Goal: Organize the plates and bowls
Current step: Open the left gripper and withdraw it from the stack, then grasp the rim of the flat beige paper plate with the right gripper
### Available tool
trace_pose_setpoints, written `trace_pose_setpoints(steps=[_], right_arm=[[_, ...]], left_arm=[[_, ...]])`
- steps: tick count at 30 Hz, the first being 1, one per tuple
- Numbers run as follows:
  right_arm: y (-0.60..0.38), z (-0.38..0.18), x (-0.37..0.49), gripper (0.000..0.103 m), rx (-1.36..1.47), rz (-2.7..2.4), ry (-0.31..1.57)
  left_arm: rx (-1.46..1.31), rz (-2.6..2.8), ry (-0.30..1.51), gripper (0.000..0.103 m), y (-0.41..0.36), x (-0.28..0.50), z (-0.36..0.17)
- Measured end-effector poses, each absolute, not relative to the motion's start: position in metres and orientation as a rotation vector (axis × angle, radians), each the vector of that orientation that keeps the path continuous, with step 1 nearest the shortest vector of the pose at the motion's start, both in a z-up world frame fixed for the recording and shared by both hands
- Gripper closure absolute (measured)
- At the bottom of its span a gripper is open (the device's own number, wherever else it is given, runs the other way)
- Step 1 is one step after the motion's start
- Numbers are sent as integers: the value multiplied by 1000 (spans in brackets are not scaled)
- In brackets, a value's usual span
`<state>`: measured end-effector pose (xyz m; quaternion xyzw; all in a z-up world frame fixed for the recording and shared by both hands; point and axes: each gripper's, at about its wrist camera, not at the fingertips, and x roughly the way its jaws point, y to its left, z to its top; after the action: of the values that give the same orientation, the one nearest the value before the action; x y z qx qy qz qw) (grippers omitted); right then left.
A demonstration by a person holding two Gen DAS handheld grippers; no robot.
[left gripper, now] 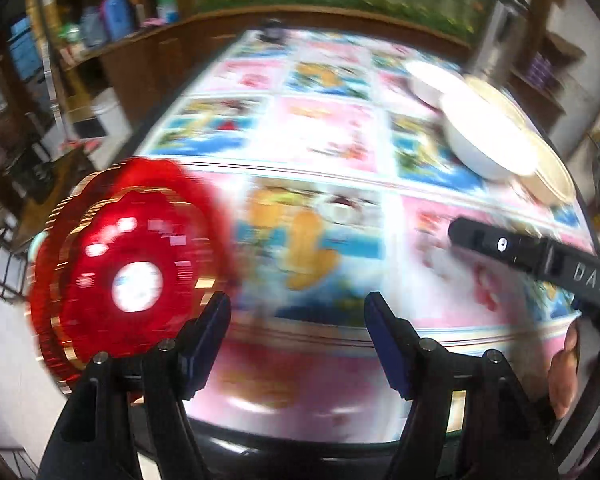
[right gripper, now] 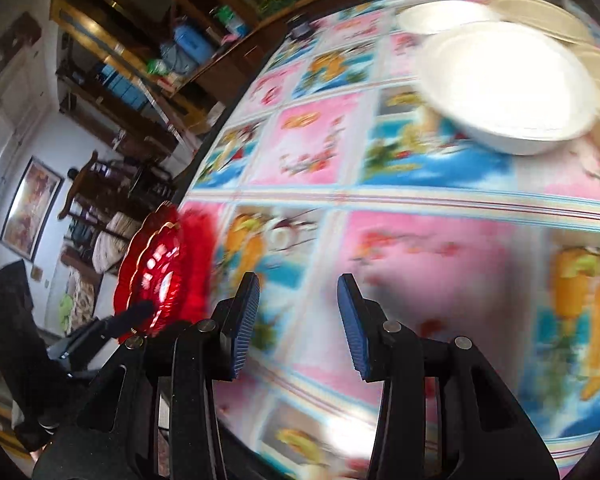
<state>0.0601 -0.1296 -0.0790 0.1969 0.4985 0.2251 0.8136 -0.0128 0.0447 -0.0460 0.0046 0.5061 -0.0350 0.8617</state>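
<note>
1. The left gripper (left gripper: 298,312) points steeply down over the near part of the surface (left gripper: 324,136), which wears a patterned pink and blue cloth. Its jaws stand wide apart with nothing but cloth showing between them.
2. The right gripper (right gripper: 299,300) also tilts down toward the surface (right gripper: 440,248), less steeply. Its jaws stand moderately apart and hold nothing.
3. In the left wrist view the right gripper (left gripper: 458,230) reaches in from the right edge as a black finger, with the person's hand (left gripper: 568,368) on its grip below.
4. In the right wrist view a black finger of the left gripper (right gripper: 140,310) shows at the left, in front of the red plate.
5. The red plate (left gripper: 124,264), scalloped with a gold rim, lies at the near left corner of the surface, just left of the left jaws. Through the blur I cannot tell whether the jaw touches it.
6. A white bowl (left gripper: 488,136) sits toward the far right corner of the surface, its far side over a cream plate (left gripper: 552,168) by the right edge.
7. A second white bowl (left gripper: 432,78) sits just behind the first, nearer the far edge.
8. Both views are blurred, so fine detail of the dishes is lost.
</note>
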Motion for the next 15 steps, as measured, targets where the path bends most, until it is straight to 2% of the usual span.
trace_pose_setpoints(steps=[15], right_arm=[[-343,-68,20,59,605,112,908]], left_arm=[[89,-389,1209,34,-93,16,-52]])
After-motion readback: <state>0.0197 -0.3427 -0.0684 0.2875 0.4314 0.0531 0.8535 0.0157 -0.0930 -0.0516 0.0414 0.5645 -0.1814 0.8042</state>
